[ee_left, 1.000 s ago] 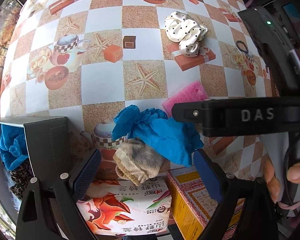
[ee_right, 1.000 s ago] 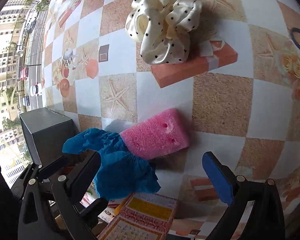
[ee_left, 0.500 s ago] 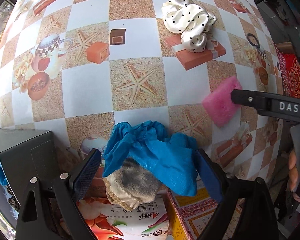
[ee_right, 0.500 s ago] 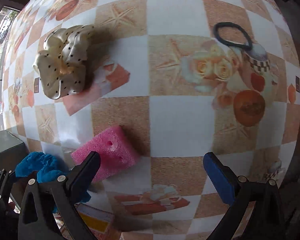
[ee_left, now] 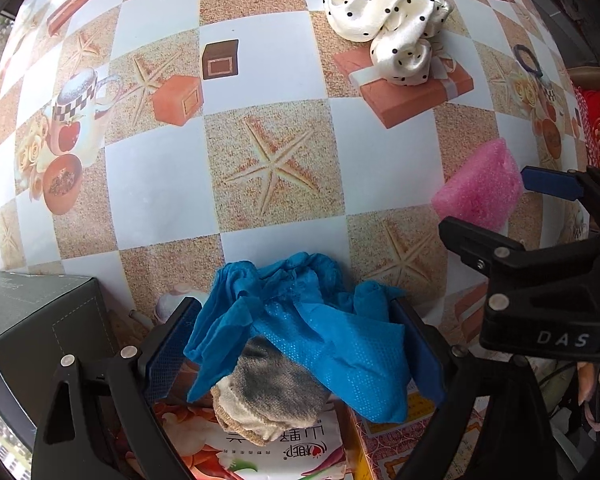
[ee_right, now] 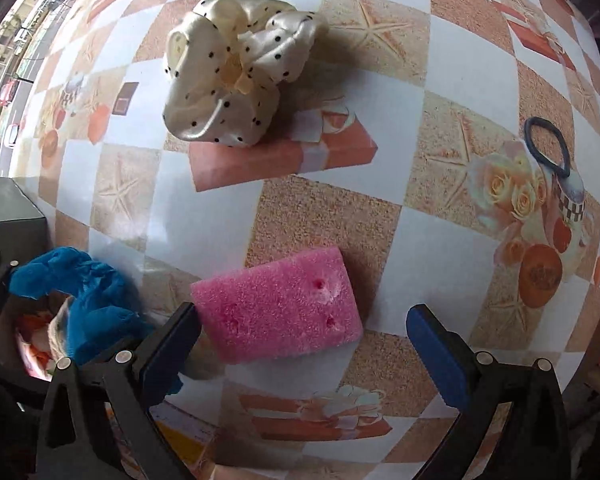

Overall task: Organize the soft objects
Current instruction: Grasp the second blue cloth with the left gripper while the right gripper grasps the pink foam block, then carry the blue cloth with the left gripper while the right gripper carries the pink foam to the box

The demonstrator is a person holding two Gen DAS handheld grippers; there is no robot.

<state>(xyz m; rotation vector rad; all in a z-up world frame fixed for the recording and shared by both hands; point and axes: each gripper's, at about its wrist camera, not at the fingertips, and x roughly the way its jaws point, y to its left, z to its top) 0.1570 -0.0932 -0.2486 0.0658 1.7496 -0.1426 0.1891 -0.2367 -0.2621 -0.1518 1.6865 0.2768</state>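
- Two soft things at the table's near edge are bracketed: pink sponge (ee_right: 278, 314) lies between the wide-open right gripper (ee_right: 300, 334) fingers, untouched.
- Blue glove (ee_left: 300, 332) and beige sock (ee_left: 272, 396) sit between the spread left gripper (ee_left: 296, 350) fingers; whether they're pinched, I cannot tell.
- Next, likely: close on the sponge.
- Polka-dot scrunchie (ee_right: 236, 72) waits mid-table.

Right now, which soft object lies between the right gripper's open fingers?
The pink foam sponge; the cream polka-dot scrunchie lies farther off, and the blue glove sits at the left gripper.

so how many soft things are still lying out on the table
5: blue glove and beige sock between the left gripper's pads, pink sponge, polka-dot scrunchie, black hair tie. The box hides others.
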